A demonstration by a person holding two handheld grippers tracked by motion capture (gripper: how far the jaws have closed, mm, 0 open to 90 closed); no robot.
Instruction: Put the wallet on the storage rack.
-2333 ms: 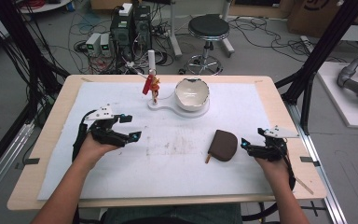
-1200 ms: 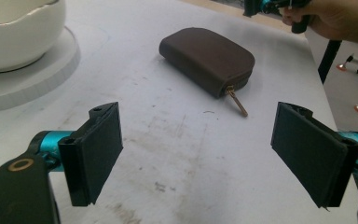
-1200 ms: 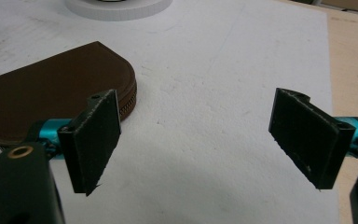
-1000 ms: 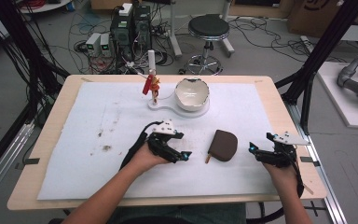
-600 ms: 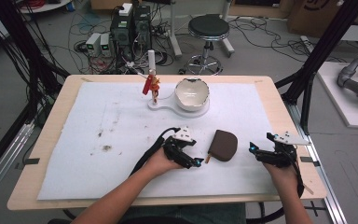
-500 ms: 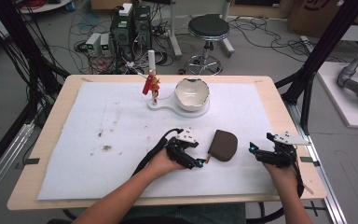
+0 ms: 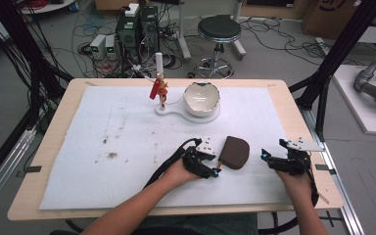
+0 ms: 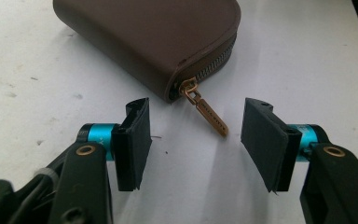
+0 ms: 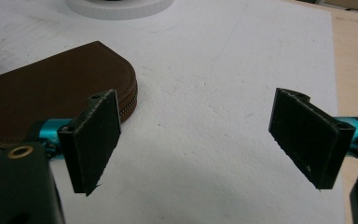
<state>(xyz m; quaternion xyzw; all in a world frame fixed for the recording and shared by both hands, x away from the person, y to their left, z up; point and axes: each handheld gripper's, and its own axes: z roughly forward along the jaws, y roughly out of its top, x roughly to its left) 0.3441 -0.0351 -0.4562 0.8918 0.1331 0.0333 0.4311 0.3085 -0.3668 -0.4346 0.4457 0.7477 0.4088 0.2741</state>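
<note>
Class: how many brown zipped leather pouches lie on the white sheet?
1: the brown zipped leather pouch lies near the front edge, between the left gripper and the right gripper.

A lab or test room — not a home. A wooden table (image 7: 293, 105) under a white mat (image 7: 127, 142) sits inside a black metal frame (image 7: 340, 49). On the grey floor beyond its far edge lie tangled cables (image 7: 93, 46), power units (image 7: 137, 29) and a round stool (image 7: 219, 29) — at far right, part of a grey robot arm (image 7: 374, 85).
</note>
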